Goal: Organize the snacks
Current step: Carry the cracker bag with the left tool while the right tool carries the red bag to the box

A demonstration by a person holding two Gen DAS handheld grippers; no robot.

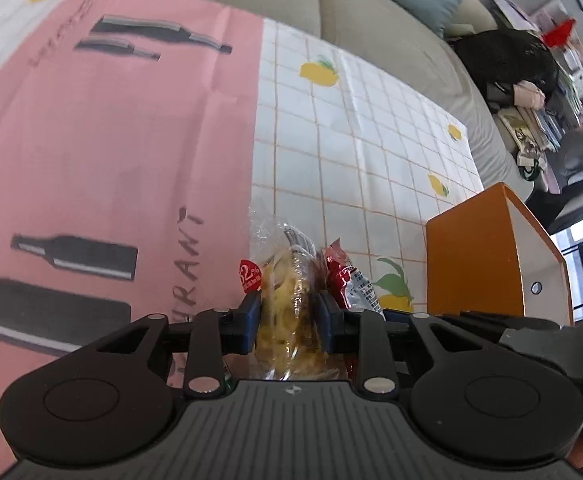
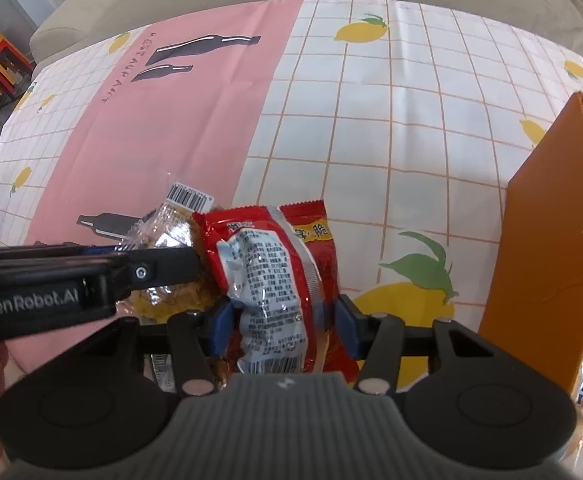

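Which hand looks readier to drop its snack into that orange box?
Probably the right. The right gripper holds the red packet with the orange box close beside it. The left gripper, clamping the clear bag, sits farther away.

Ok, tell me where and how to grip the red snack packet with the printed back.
Take the red snack packet across its puffy middle, from above, as the right tongs do now: it lies lengthwise between the pads, its crimped ends too flat to grip well.

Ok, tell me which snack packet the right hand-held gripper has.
The red packet with the grey printed back; the clear packet of yellow snacks is in the left hand-held gripper.
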